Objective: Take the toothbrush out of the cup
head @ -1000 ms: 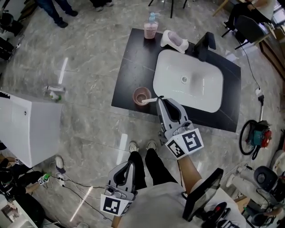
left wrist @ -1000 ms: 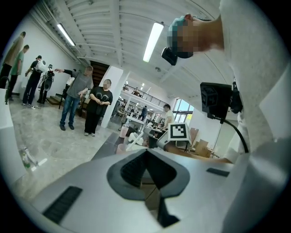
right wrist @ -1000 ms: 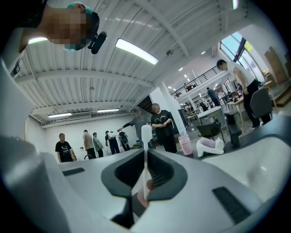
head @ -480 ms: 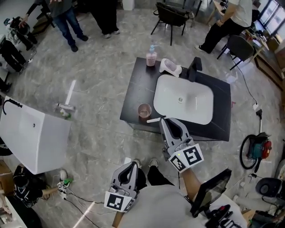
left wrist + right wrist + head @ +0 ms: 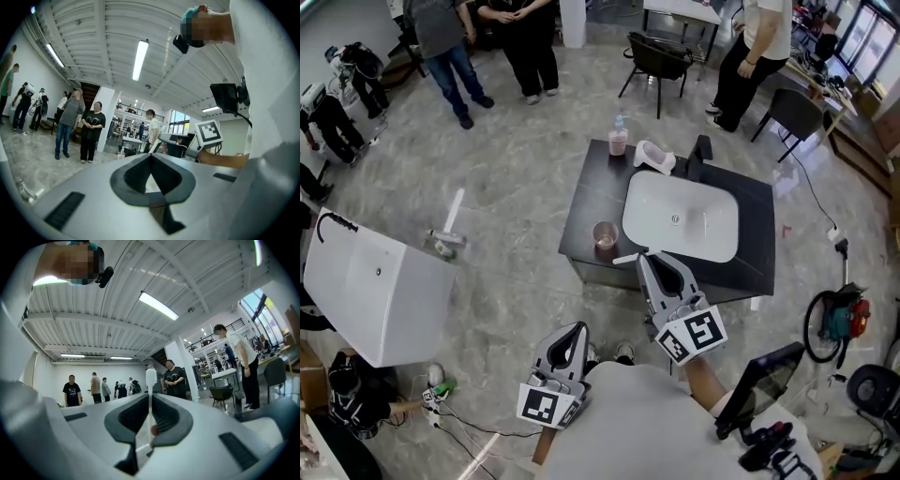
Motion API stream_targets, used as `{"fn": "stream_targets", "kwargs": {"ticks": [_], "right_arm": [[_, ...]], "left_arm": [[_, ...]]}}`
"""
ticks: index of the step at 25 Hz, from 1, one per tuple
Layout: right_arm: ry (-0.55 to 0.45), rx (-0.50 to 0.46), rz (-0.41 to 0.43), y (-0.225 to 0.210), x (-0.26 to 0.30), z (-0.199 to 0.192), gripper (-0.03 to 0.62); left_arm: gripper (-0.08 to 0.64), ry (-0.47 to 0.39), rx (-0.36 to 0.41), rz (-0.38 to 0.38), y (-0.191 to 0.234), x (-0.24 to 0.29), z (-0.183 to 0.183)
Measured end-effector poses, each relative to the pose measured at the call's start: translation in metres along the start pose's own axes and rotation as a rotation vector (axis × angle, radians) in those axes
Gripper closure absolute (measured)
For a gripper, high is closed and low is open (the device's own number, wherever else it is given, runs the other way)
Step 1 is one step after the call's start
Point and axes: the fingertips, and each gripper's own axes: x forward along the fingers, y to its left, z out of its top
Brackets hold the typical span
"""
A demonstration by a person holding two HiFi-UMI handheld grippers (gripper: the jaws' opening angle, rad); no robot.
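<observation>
Two grippers show in the head view: the right gripper [image 5: 643, 260] is clenched on the white toothbrush [image 5: 625, 259], which juts sideways from its tips, outside the pink cup [image 5: 605, 234] and near it at the front edge of the black counter [image 5: 591, 192]. The left gripper [image 5: 576, 330] (held low, well apart from the counter) has its jaws pressed together with nothing between them.

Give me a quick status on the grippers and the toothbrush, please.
Right gripper shut on toothbrush. Toothbrush out of cup, near the counter edge. Left gripper shut, empty. Nothing in the way.
</observation>
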Motion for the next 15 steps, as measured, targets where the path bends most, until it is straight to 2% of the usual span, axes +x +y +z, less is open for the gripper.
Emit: {"fn": "stream_targets", "kwargs": {"ticks": [5, 13, 15], "right_arm": [[0.015, -0.008, -0.005, 0.019, -0.031, 0.005, 0.568], [0.096, -0.03, 0.005, 0.039, -0.072, -0.018, 0.568], [0.113, -0.041, 0.011, 0.046, -0.081, -0.025, 0.568]], "left_arm": [[0.557, -0.019, 0.023, -0.03, -0.015, -0.009, 0.015], [0.557, -0.018, 0.007, -0.063, -0.023, 0.001, 0.016], [0.557, -0.019, 0.027, -0.072, -0.023, 0.002, 0.013]]}}
